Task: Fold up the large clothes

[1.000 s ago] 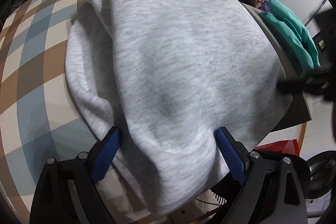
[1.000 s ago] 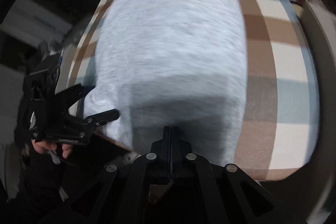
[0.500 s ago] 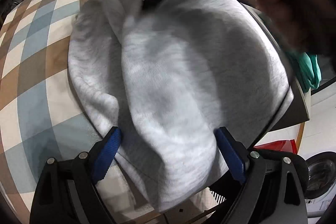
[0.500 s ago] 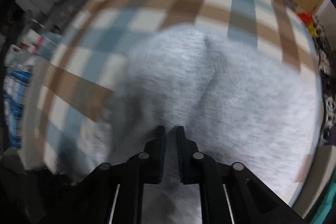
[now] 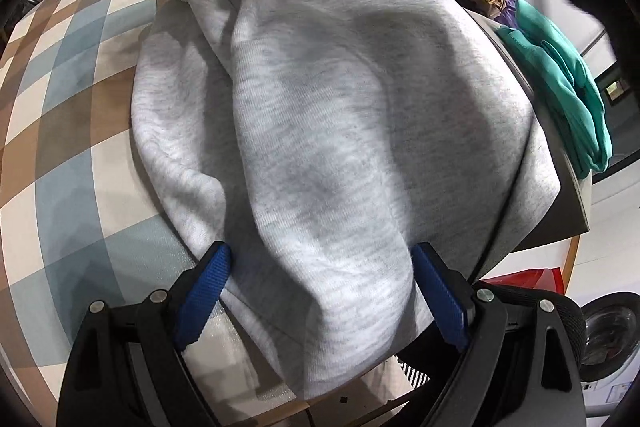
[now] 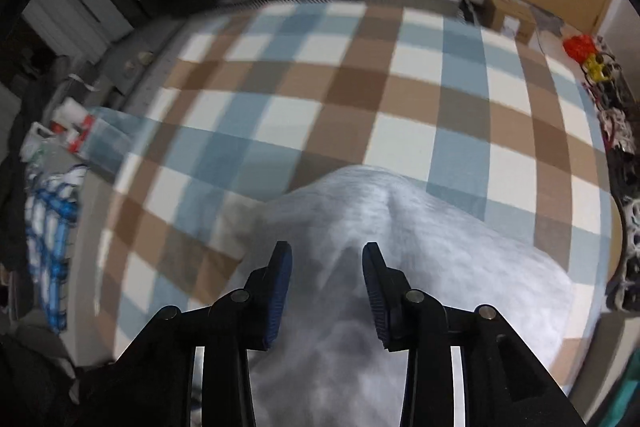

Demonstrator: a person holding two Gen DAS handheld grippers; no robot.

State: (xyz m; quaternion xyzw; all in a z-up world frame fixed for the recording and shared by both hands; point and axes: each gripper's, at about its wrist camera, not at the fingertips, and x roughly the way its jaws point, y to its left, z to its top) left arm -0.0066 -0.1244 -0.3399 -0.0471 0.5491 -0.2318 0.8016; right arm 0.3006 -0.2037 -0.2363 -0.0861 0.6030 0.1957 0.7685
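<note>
— Grey fleece is what fills both views: the grey sweatshirt lies in a thick bundle on the checked tablecloth, at the near corner of the table, with its lower end hanging over the table's edge.

— How far along is the folding?

— Partway, I'd judge. The body looks doubled over on itself, but the layers are loose and lumpy, and one rolled edge sticks out at the far end. It is no flat, squared packet yet.

— What are your grippers doing?

— My left gripper stands wide open around the hanging end; cloth lies between the blue pads, but they don't squeeze it. My right gripper has just been opening, its jaws now partly apart over the far end of the sweatshirt, a ridge of cloth rising between them and held by neither.

— So nothing is gripped?

— Nothing, as far as I see. What's left, I think: smooth the bulges, tuck in the stray edge, perhaps one more fold. A teal garment lies beside the table, apart from this one.
</note>
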